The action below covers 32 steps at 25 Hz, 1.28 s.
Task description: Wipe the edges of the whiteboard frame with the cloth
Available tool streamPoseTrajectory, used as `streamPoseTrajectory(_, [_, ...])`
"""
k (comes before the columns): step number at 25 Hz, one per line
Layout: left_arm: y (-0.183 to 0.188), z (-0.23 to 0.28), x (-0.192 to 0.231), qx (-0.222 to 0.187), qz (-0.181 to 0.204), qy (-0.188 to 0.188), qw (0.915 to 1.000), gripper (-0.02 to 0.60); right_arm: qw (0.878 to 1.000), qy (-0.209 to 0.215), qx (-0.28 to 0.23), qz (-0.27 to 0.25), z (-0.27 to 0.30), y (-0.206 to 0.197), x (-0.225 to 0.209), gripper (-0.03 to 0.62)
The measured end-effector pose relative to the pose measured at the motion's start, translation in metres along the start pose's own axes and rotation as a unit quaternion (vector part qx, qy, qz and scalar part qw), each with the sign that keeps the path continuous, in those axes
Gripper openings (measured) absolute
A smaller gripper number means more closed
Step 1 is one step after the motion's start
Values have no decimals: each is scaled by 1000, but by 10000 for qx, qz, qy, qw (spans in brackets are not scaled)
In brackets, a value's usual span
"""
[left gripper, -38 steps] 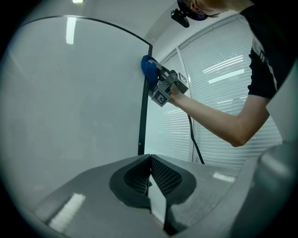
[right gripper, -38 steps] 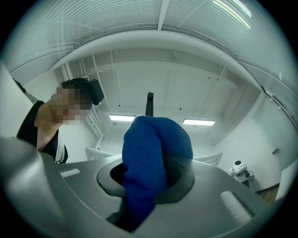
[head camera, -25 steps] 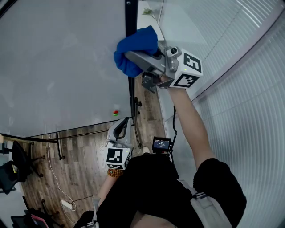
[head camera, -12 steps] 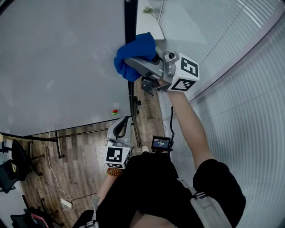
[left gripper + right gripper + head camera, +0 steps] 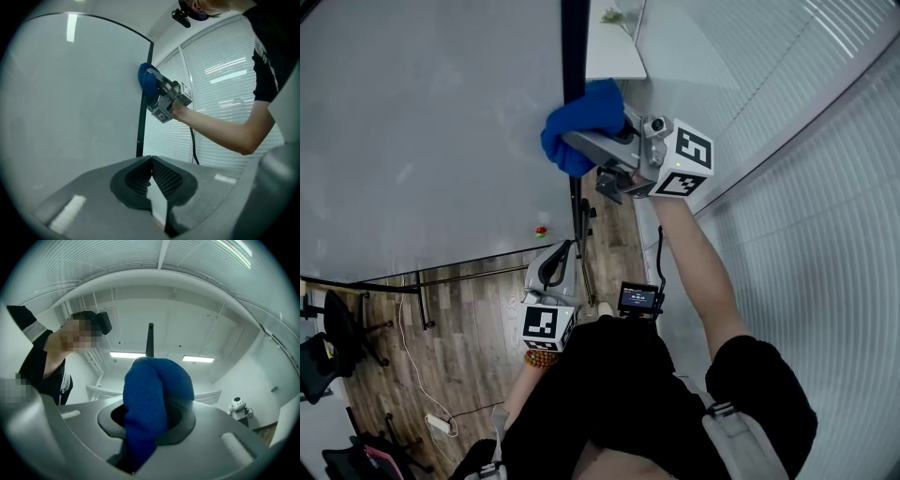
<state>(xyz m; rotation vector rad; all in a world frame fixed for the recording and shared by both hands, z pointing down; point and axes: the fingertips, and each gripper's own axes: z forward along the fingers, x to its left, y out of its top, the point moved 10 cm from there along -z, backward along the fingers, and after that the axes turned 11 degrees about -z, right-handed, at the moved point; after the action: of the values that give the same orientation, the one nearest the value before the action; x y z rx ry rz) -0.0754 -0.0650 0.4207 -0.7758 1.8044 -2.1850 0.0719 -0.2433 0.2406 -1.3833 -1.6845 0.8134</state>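
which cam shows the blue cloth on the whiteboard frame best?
Head view: the cloth lies against the black frame, with both clear. The right gripper view is filled by the cloth clamped in its jaws, the frame just a sliver behind. The left gripper view shows both, small and far off.

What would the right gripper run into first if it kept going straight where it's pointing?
Most likely the whiteboard's black frame. The right gripper is shut on the blue cloth, which looks pressed against that frame, so the cloth would take the contact first. Depth is hard to judge.
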Motion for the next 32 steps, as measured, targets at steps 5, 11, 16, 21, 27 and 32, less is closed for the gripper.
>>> streamPoseTrajectory(5, [1,2,-2,13,-23,-34,10000,2,10000,-19,30,7,-2,-4,2,118])
streamPoseTrajectory(11, [13,3,-3,-1,-42,-36,10000,2,10000,-19,76,-24,2,-2,0,118])
streamPoseTrajectory(16, [-8,-7,-1,-8,-13,-30,10000,2,9999,-28,108,-70,-11,-23,20,118])
streamPoseTrajectory(21, [-14,-7,-1,-25,4,-55,10000,2,9998,-28,158,-103,-19,-34,27,118])
streamPoseTrajectory(27, [-16,-7,2,-8,0,-55,10000,2,9997,-38,230,-84,-25,-48,29,118])
streamPoseTrajectory(32, [-11,-5,3,4,-23,-29,10000,2,9996,-38,276,-68,-27,-53,26,118])
